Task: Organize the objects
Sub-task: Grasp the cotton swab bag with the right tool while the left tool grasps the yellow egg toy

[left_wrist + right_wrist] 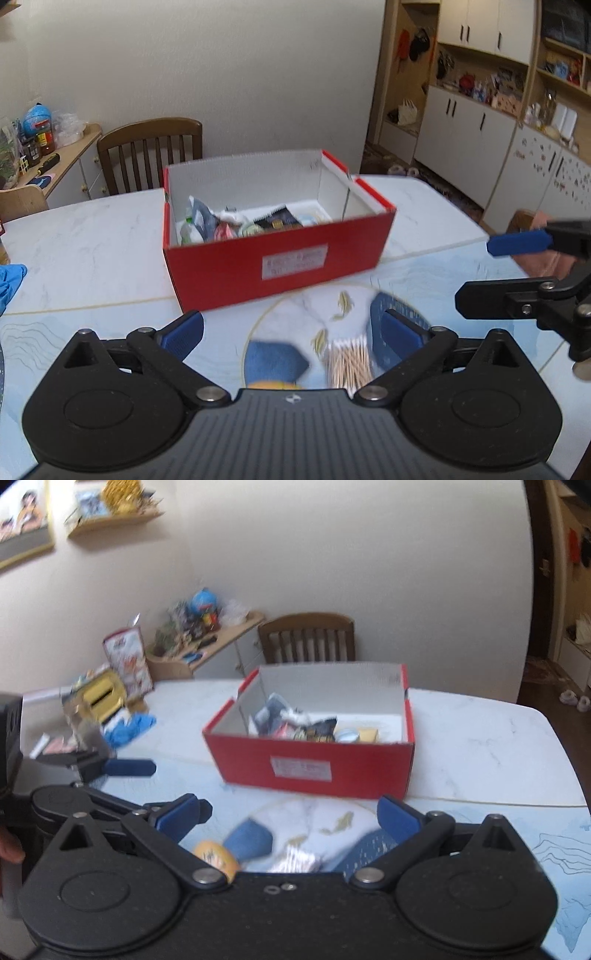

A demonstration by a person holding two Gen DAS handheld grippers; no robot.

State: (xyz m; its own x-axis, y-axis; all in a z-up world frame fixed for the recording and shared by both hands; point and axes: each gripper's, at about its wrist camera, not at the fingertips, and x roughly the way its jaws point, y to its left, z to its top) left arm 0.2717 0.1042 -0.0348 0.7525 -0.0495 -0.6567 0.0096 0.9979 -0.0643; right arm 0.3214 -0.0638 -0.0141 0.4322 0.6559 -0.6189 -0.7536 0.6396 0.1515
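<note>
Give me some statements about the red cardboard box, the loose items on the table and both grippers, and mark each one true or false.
1. The red cardboard box is open and holds several small items. True.
2. The left gripper is shut on a packet. False: its jaws stand wide open, holding nothing.
3. The bundle of wooden cotton swabs lies inside the box. False: it lies on the table in front of it.
4. The right gripper is open. True.

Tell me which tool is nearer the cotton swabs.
Left. The left tool hangs right over the swabs; the right tool is off to their right, apart.
</note>
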